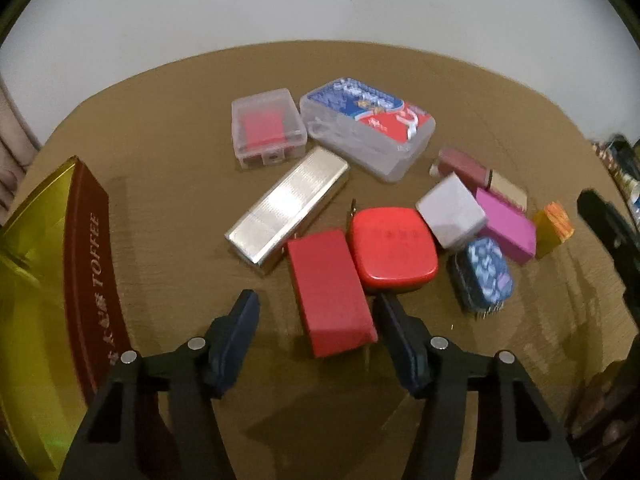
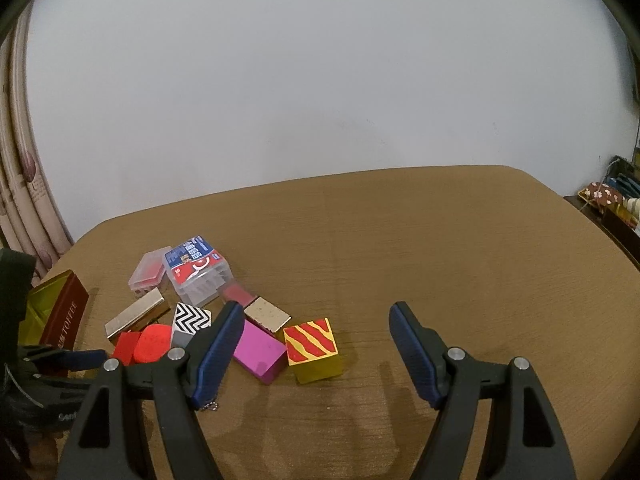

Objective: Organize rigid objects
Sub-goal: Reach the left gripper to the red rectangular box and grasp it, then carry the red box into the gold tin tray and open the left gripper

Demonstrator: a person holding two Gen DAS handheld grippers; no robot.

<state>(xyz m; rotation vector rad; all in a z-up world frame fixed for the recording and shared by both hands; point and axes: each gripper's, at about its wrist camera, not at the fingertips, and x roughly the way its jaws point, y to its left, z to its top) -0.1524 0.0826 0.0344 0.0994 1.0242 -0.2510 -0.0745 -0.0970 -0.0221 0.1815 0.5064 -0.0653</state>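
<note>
Step in hand, as judged: approach for a pick. Left gripper (image 1: 316, 312) is angled down over the clutter, jaws apart with the red block (image 1: 330, 292) lying between the fingertips; pads do not appear to press it, so no grip yet. Just ahead of that gripper, touching the block, sits the red rounded tin (image 1: 392, 250); ahead and to its left lies the silver bar (image 1: 288, 208); far to its left stands the toffee box (image 1: 86, 272), the likely place for sorted pieces. Next move calls for closing squarely on the block's long sides without nudging the tin. Right gripper (image 2: 316, 340) hangs with jaws wide apart and nothing between them, the striped yellow cube (image 2: 314, 348) just ahead of it. Right wrist view alone shows the cube's red stripes and the zigzag face of the black-and-white block (image 2: 192, 320); left wrist view alone shows the blue patterned tin (image 1: 486, 272), hidden in the other.
</note>
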